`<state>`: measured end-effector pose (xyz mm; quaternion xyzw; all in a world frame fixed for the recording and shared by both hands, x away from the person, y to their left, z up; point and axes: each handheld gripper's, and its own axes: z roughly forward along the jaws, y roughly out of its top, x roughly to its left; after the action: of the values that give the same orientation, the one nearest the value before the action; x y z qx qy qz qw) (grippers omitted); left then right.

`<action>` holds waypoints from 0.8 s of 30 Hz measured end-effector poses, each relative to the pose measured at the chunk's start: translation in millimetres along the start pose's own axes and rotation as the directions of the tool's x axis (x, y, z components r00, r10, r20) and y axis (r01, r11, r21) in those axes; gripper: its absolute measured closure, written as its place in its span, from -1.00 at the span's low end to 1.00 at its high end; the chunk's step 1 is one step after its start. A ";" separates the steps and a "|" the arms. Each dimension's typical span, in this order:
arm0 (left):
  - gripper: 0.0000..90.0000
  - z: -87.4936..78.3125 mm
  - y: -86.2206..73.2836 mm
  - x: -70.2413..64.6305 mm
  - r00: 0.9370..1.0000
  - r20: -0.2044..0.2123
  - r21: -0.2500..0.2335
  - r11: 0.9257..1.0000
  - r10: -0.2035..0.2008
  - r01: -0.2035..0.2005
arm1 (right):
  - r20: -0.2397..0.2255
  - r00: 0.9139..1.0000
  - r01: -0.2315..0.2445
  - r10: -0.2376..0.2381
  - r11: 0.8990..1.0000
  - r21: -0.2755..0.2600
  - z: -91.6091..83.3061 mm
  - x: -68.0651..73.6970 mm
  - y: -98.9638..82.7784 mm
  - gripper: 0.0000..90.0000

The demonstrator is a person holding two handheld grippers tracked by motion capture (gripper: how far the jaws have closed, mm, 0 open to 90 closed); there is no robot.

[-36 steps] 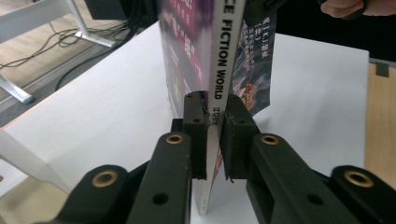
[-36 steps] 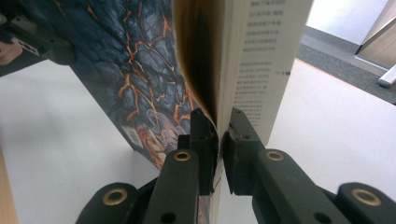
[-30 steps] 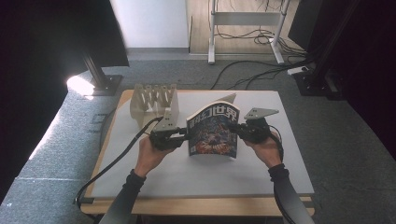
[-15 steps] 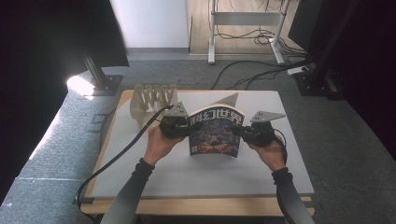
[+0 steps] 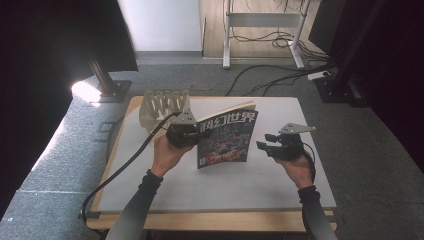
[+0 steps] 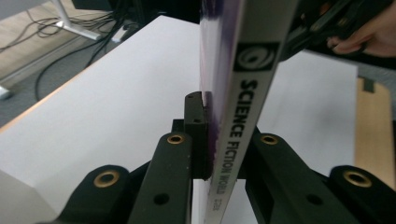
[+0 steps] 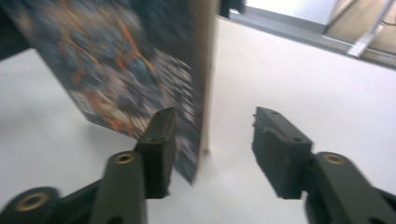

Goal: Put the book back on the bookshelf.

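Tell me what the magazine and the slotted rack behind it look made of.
Magazine: paper, glossy printed cover by its sheen, square glued spine. Slotted rack: pale beige, matte, probably thin wood or plastic; too far off to be sure.

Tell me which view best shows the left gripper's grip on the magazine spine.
Left gripper view: the left gripper clamps the magazine at its spine, printing readable. High view shows the upright cover beside the hand. Right gripper view shows the blurred cover and page edge.
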<state>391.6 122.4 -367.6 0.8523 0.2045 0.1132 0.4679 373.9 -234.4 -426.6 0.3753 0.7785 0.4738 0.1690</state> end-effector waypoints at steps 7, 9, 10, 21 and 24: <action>0.84 -16.2 -3.9 3.5 1.000 0.002 0.001 1.000 -0.030 0.030 | 0.057 0.998 -0.019 0.016 0.998 0.055 7.7 -6.0 -28.5 -0.42; 0.84 -18.4 -4.5 3.7 0.999 -0.001 0.001 0.999 -0.034 0.034 | 0.069 0.997 -0.030 0.025 0.997 0.069 11.6 -7.1 -36.1 -0.52; 0.84 -22.9 -5.9 4.4 0.999 -0.006 0.004 0.999 -0.045 0.045 | 0.075 0.997 -0.035 0.029 0.997 0.076 13.5 -7.5 -39.8 -0.57; 0.84 -50.2 -14.5 4.9 0.997 -0.032 0.004 0.998 -0.070 0.070 | 0.128 0.991 -0.068 0.048 0.986 0.155 33.6 -6.6 -72.9 -0.96; 0.84 -59.3 -17.2 5.0 0.996 -0.045 -0.002 0.997 -0.080 0.079 | 0.150 0.988 -0.066 0.039 0.981 0.180 37.9 -6.3 -80.4 -1.00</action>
<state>369.1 177.4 -350.3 0.8406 0.2486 0.1135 0.4676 367.5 -237.7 -515.5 0.4433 0.7945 0.3752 0.1773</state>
